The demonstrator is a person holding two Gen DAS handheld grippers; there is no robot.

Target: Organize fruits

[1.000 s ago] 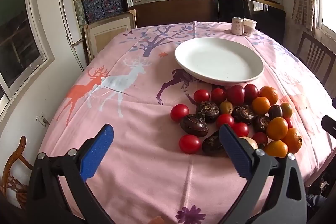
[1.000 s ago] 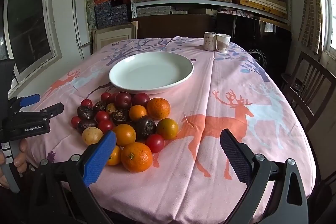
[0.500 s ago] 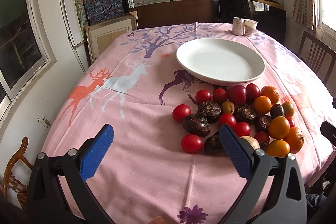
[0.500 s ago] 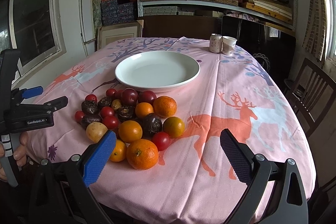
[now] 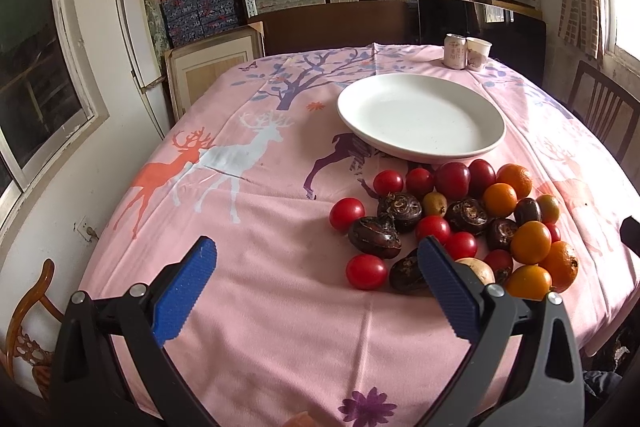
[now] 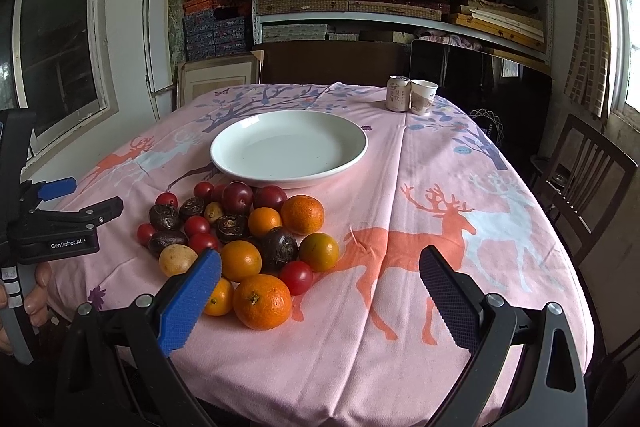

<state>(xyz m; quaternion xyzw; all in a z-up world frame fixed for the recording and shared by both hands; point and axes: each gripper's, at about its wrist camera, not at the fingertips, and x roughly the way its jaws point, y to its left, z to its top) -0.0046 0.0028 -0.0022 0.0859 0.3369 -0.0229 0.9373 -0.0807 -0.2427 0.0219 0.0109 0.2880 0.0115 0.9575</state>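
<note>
Both tongs, left (image 5: 316, 291) and right (image 6: 320, 291), are hanging wide and empty; go for the edge-of-pile orange (image 6: 262, 301), lifting straight to the plate (image 6: 240, 163).

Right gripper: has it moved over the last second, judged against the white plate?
Yes. The right gripper has drawn back and swung left: the white plate sits higher and further right in its view.
</note>
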